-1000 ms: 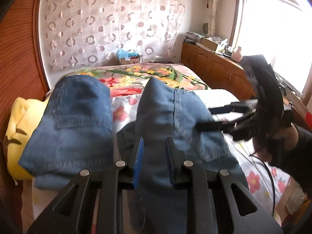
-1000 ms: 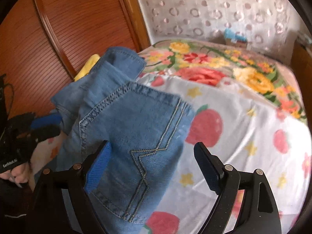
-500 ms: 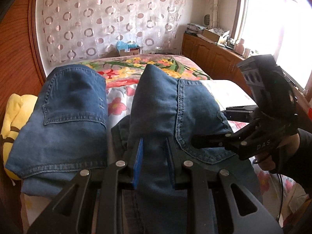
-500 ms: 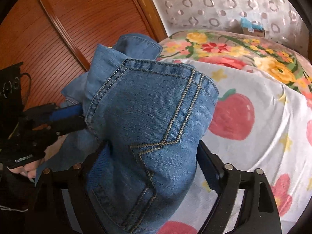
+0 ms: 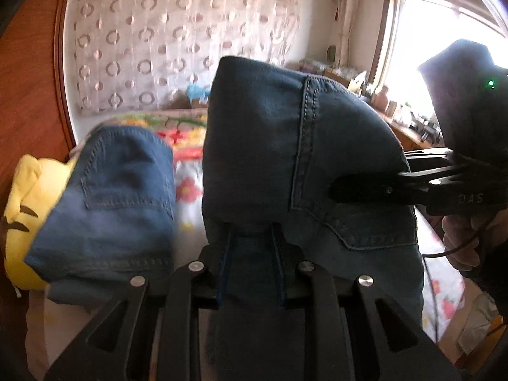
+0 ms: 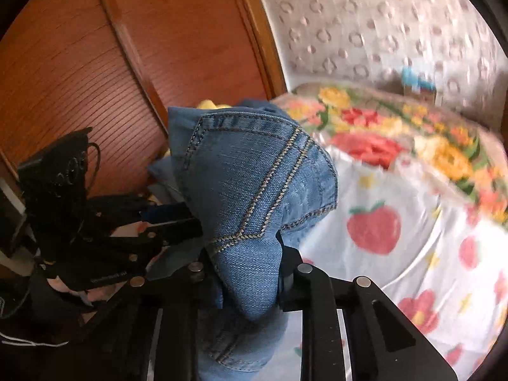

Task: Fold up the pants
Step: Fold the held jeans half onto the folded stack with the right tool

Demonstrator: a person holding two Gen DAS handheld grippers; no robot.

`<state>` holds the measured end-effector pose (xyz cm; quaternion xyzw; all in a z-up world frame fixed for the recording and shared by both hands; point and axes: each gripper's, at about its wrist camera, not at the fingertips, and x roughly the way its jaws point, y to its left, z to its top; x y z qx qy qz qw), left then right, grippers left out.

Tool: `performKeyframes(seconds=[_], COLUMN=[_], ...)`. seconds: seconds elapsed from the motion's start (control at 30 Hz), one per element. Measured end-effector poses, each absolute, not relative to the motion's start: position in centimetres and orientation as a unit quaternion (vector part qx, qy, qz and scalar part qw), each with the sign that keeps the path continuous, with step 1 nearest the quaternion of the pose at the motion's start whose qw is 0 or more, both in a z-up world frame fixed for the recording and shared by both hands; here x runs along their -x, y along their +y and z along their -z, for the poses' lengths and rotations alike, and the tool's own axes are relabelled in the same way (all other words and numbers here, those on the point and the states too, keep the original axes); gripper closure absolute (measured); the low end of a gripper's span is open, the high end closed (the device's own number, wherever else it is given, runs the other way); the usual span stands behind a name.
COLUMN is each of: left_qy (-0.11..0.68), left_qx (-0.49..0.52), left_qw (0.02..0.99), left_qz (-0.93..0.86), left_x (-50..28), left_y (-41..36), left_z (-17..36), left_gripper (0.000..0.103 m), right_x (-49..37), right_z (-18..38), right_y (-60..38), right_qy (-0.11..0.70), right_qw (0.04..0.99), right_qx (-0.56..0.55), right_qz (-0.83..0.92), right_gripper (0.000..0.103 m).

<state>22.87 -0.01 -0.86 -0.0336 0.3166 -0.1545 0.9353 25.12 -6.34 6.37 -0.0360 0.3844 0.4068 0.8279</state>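
Left wrist view: the left gripper (image 5: pixel 250 238) has its fingers narrow, pinched on a bunched fold of the dark blue denim pants (image 5: pixel 273 146), which hang lifted above the flower-print bed (image 5: pixel 187 187). The right gripper (image 5: pixel 365 187) comes in from the right and bites the pants at the stitched back pocket. A second folded pair of blue jeans (image 5: pixel 117 190) lies on the bed to the left, against a yellow plush cushion (image 5: pixel 28 203). To do this step well, I judge both grips should hold at matching height, so the cloth hangs evenly before it is laid down for the fold. A second ago the right gripper's fingers stood wide beside the pocket, and the pants sat lower in view.

Right wrist view: the right gripper (image 6: pixel 247 266) is closing its fingers on the pocket corner, denim pressed between them; the left gripper (image 6: pixel 177 222) clamps the pants on the left. Earlier the fingers were spread wide, with the pocket only hanging between them.
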Motion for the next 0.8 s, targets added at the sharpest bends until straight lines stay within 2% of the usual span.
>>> performKeyframes(seconds=[0.3, 0.53, 0.67, 0.77, 0.8], left_qy=[0.234, 0.186, 0.177, 0.189, 0.200], left_qx=[0.054, 0.068, 0.053, 0.045, 0.045], left_qw=[0.962, 0.978, 0.983, 0.981, 0.979], left_qz=[0.129, 0.059, 0.027, 0.018, 0.016], left_x=[-20.3, -19.9, -21.0, -22.8, -23.7], left_y=[4.0, 11.5, 15.0, 16.8, 17.0], left_z=[-6.1, -10.5, -11.8, -10.8, -9.9], left_gripper=[0.082, 0.082, 0.082, 0.082, 0.082], right_x=[-23.7, -26.7, -29.1, -32.8, -34.6], right_z=[-15.0, -18.2, -18.6, -16.2, -14.2], right_y=[-1.2, 5.9, 9.1, 10.7, 11.6], right_qy=[0.319, 0.288, 0.278, 0.306, 0.326], right_qw=[0.843, 0.823, 0.806, 0.790, 0.788], right_qx=[0.098, 0.071, 0.030, -0.034, -0.047], right_qz=[-0.422, -0.484, -0.522, -0.530, -0.521], right_gripper=[0.083, 0.083, 0.082, 0.081, 0.077])
